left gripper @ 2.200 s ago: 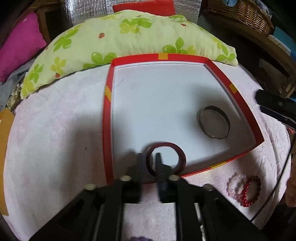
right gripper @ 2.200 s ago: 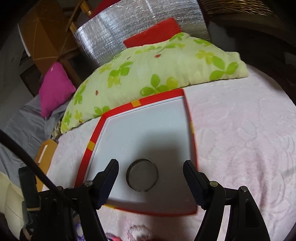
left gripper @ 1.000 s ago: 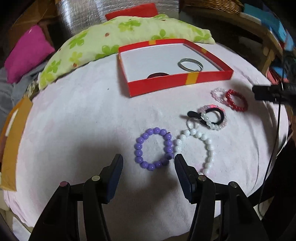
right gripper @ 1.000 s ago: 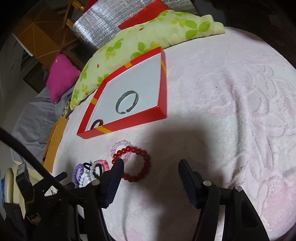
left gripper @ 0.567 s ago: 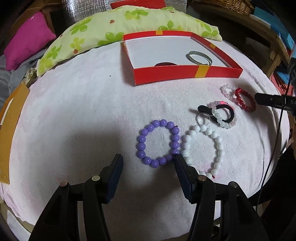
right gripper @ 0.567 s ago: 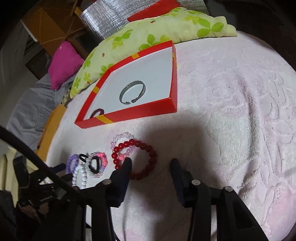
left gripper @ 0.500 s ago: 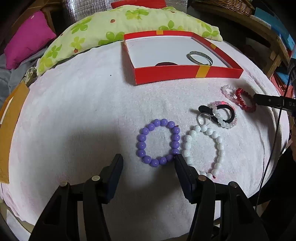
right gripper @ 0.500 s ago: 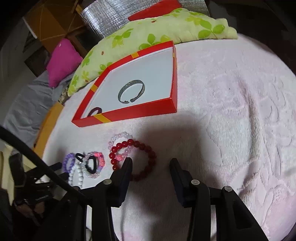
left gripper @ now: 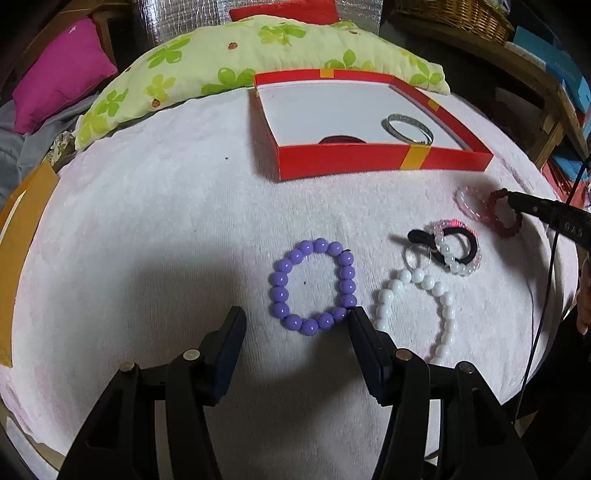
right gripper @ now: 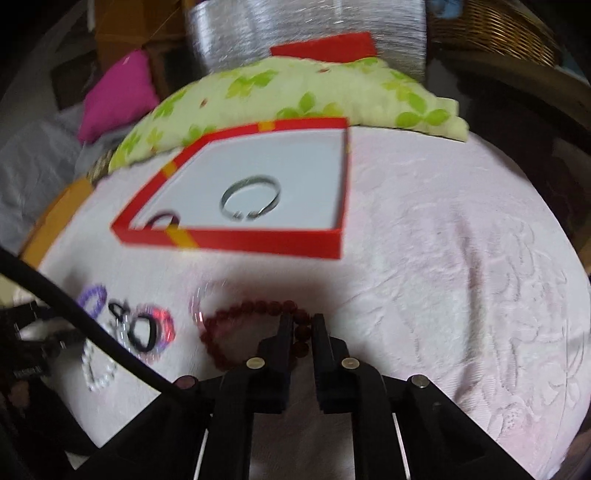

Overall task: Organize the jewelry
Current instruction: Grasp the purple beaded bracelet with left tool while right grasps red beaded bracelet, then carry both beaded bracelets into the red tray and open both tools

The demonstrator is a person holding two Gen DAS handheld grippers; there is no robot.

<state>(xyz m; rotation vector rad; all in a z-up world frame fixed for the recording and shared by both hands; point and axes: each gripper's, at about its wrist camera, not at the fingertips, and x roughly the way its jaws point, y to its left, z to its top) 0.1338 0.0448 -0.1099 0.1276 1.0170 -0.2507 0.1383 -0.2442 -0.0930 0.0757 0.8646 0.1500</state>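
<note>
An open red box (left gripper: 369,162) on the pale pink cover holds a silver bangle (left gripper: 408,127) and a dark red ring (left gripper: 340,139). My left gripper (left gripper: 295,325) stands open just short of the purple bead bracelet (left gripper: 279,280), its right fingertip at the bracelet's near edge. Beside it lie a white bead bracelet (left gripper: 447,306) and a black hair tie tangled with a pink bracelet (left gripper: 458,247). My right gripper (right gripper: 303,321) is shut on the red bead bracelet (right gripper: 251,308), which lies next to a clear pink bracelet (right gripper: 197,302). The box (right gripper: 258,242) is beyond it.
A green leaf-print pillow (left gripper: 229,62) lies behind the box, with a magenta cushion (left gripper: 62,88) at far left. A wicker basket (left gripper: 454,14) and shelves stand at the back right. A black cable (right gripper: 92,328) crosses the right wrist view.
Both grippers have come back from the box to the loose bracelets. The right gripper's jaws have closed onto the red bead bracelet. The left gripper stays open near the purple bracelet.
</note>
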